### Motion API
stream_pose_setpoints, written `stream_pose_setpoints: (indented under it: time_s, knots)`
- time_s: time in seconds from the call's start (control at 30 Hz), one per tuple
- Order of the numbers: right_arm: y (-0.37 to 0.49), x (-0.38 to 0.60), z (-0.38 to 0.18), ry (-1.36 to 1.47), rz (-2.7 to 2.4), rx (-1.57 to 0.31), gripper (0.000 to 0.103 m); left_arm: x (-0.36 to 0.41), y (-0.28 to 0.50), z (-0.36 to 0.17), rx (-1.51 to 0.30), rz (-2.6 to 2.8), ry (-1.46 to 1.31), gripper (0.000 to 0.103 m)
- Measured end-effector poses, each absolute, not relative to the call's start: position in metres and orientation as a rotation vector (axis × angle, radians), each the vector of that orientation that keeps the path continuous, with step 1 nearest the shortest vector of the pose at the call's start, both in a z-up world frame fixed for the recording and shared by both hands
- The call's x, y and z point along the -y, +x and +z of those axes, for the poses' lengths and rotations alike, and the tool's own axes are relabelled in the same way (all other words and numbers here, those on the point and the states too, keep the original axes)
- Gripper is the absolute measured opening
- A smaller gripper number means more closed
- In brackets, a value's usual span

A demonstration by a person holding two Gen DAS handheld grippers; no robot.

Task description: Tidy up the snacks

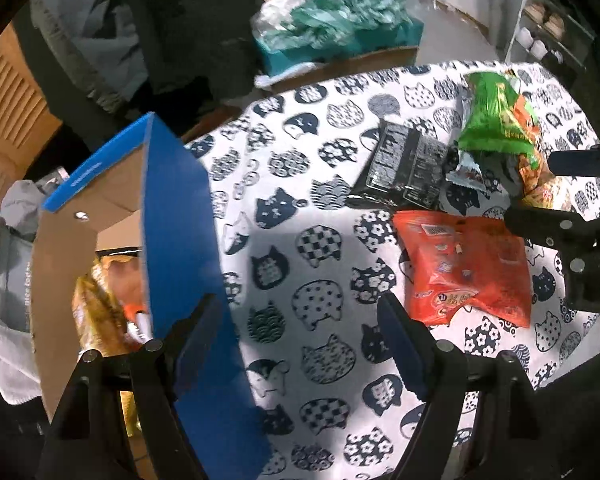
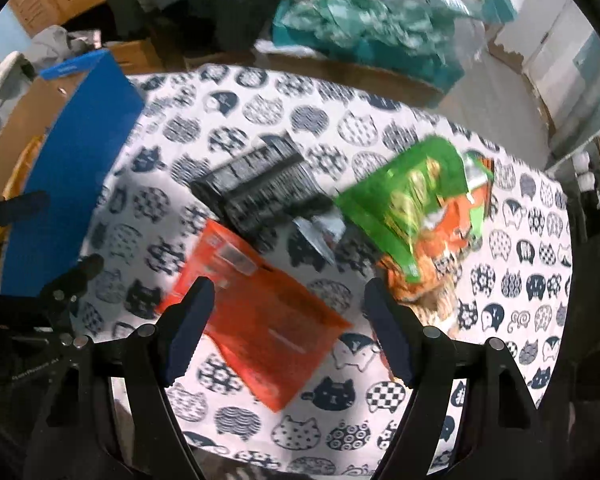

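An orange snack packet (image 1: 464, 268) (image 2: 256, 320) lies flat on the cat-print tablecloth (image 1: 300, 208) (image 2: 340, 420). Behind it lie a black box (image 1: 404, 164) (image 2: 260, 184) and a green snack bag (image 1: 496, 120) (image 2: 412, 196) on top of orange packets. A blue cardboard box (image 1: 180, 216) (image 2: 72, 152) stands at the table's left edge with a yellow-orange snack bag (image 1: 100, 308) inside. My left gripper (image 1: 296, 340) is open and empty beside the box wall. My right gripper (image 2: 288, 320) is open, just above the orange packet; it also shows in the left wrist view (image 1: 540, 192).
Beyond the table's far edge is a heap of teal and white plastic bags (image 1: 332, 28) (image 2: 364, 24) on a cardboard box. Grey cloth (image 1: 4, 280) lies left of the blue box. A shelf with white cups (image 1: 540, 40) stands at the far right.
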State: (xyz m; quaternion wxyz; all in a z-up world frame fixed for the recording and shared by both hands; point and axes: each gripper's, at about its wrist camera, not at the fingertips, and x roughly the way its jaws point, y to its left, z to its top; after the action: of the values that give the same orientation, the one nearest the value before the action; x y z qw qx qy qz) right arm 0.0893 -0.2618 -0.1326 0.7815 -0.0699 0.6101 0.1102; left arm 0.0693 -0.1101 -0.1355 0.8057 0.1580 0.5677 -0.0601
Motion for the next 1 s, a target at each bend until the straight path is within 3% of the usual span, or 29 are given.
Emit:
stream_pose_setpoints:
  time_s: [0.8, 0.87, 1.0]
  knots:
    - [0.091, 0.289, -0.211, -0.313, 0.121, -1.41, 0.077, 0.157, 0.082, -0.206, -1.292, -0.079, 0.539, 0.082]
    - [0.085, 0.287, -0.211, -0.32, 0.142, -1.413, 0.077, 0.155, 0.089, -0.207, -1.281, -0.055, 0.532, 0.086]
    - [0.066, 0.283, -0.212, -0.283, 0.209, -1.443, 0.077, 0.149, 0.102, -0.204, -1.262, -0.01, 0.523, 0.087]
